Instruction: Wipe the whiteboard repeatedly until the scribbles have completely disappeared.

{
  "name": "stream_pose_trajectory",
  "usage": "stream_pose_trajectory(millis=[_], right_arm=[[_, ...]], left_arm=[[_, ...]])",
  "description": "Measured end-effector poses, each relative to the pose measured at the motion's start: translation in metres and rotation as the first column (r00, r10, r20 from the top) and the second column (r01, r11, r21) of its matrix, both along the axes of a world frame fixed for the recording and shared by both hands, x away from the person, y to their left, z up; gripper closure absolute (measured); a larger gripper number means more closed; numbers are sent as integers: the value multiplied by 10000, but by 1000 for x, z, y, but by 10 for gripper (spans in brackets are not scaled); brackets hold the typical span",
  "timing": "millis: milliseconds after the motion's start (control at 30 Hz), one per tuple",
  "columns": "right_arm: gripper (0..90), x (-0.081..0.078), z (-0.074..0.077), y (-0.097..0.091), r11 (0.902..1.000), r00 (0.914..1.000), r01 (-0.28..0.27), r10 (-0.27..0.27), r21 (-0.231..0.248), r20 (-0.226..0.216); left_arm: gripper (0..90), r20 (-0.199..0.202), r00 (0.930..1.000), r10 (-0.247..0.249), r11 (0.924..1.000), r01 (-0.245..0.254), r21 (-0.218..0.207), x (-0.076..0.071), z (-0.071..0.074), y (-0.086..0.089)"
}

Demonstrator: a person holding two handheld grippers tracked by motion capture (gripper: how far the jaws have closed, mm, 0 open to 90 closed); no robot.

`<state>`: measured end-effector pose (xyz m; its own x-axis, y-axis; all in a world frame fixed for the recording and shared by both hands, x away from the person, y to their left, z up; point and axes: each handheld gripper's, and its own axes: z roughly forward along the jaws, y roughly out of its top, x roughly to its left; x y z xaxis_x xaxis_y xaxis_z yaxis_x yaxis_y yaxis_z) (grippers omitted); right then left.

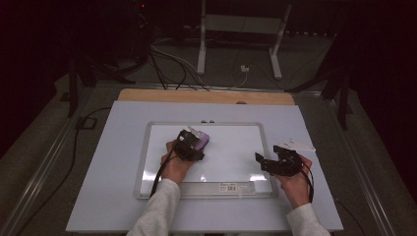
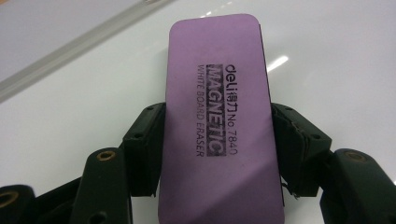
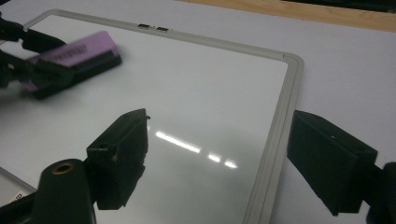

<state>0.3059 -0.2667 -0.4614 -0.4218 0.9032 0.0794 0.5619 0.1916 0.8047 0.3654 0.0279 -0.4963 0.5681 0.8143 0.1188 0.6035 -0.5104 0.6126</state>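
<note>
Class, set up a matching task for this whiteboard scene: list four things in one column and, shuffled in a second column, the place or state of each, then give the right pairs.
Things:
1. eraser
2. left tool
3. right tool
4. whiteboard

Places or states:
A. jaws apart, nothing between them, straddling the board's frame
B. lies flat on the pale table cover
C. purple, printed "MAGNETIC", flat on the white surface
D. jaws closed on the purple block's two long sides

Pairs: 1-C, 2-D, 3-A, 4-B

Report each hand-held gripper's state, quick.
Left hand-held gripper: closed on the purple whiteboard eraser.
Right hand-held gripper: open, holding nothing, jaws straddling the whiteboard's edge.
</note>
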Motion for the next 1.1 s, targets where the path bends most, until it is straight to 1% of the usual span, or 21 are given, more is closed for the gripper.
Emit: stream_pose_trajectory(millis=[100, 167, 233, 300, 333, 367, 400, 467, 533, 567, 600, 667, 733, 767, 800, 833, 867, 900, 967, 1033, 1100], right_arm=[[211, 0, 0, 1, 10000, 10000, -53, 53, -6, 2], [211, 0, -1, 2, 10000, 10000, -72, 72, -23, -12], [211, 0, -1, 2, 9999, 10000, -89, 89, -53, -11], [211, 0, -1, 2, 9999, 9999, -113, 113, -62, 3], [211, 0, 0, 2, 9999, 9999, -105, 105, -59, 9], [211, -1, 0, 2, 9999, 9999, -101, 101, -42, -3], [211, -1, -1, 2, 9999, 9999, -117, 116, -44, -7], [211, 0, 0, 2, 9999, 9999, -129, 129, -66, 7], [211, 0, 0, 3, 9999, 9999, -139, 139, -53, 31], [211, 0, 0, 3, 9999, 9999, -135, 135, -49, 36], [211, 0, 0, 3, 9999, 9999, -140, 140, -42, 37], [211, 0, 0, 3, 9999, 9999, -148, 148, -64, 35], [211, -1, 0, 3, 9999, 9999, -155, 156, -67, 44], [211, -1, 0, 3, 9998, 9999, -161, 162, -77, 53], [211, -1, 0, 4, 9998, 9999, -162, 162, -67, 52], [211, -1, 1, 4, 9998, 9998, -165, 165, -73, 55], [211, -1, 0, 4, 9998, 9998, -173, 173, -78, 53], [211, -1, 0, 4, 9998, 9998, -187, 188, -79, 51], [211, -1, 0, 5, 9998, 9998, -200, 201, -96, 33], [212, -1, 0, 5, 9997, 9998, -210, 210, -108, 20], [212, 0, -1, 6, 9996, 9997, -235, 235, -129, 10]], left_arm=[[417, 29, 9987, -505, 9987, 505, -13, -9, 0, -18], [416, 45, 9984, -556, 9984, 557, -71, -11, 0, -27], [415, 65, 9984, -561, 9983, 562, -135, -12, 0, -30], [407, 83, 9984, -553, 9979, 556, -332, -12, -1, -30], [392, 32, 9983, -576, 9968, 577, -548, -12, -1, -28], [368, 33, 9984, -567, 9954, 568, -767, -13, -1, -27], [338, 96, 9985, -532, 9951, 538, -829, -14, 0, -24], [276, 336, 9983, -481, 9925, 515, -1107, -17, 4, -18], [260, 623, 9974, -359, 9902, 440, -1327, -19, 10, -10], [269, 831, 9962, -264, 9902, 374, -1345, -19, 13, -4], [329, 1006, 9949, -113, 9903, 250, -1367, -19, 15, 2], [479, 1002, 9947, 248, 9861, -79, -1663, -16, 18, 15], [662, 995, 9925, 716, 9867, -558, -1526, -12, 17, 24], [739, 879, 9929, 799, 9868, -664, -1474, -10, 15, 27], [800, 689, 9947, 759, 9873, -653, -1448, -8, 12, 28], [855, 468, 9972, 588, 9901, -523, -1304, -7, 9, 28], [889, 343, 9986, 401, 9934, -361, -1090, -7, 6, 26], [900, 200, 9996, 185, 9954, -165, -948, -8, 3, 24], [900, -91, 9997, -228, 9960, 219, -865, -10, -3, 18], [900, -325, 9982, -511, 9939, 476, -998, -14, -6, 11], [900, -376, 9950, -925, 9899, 879, -1111, -19, -7, 1]])
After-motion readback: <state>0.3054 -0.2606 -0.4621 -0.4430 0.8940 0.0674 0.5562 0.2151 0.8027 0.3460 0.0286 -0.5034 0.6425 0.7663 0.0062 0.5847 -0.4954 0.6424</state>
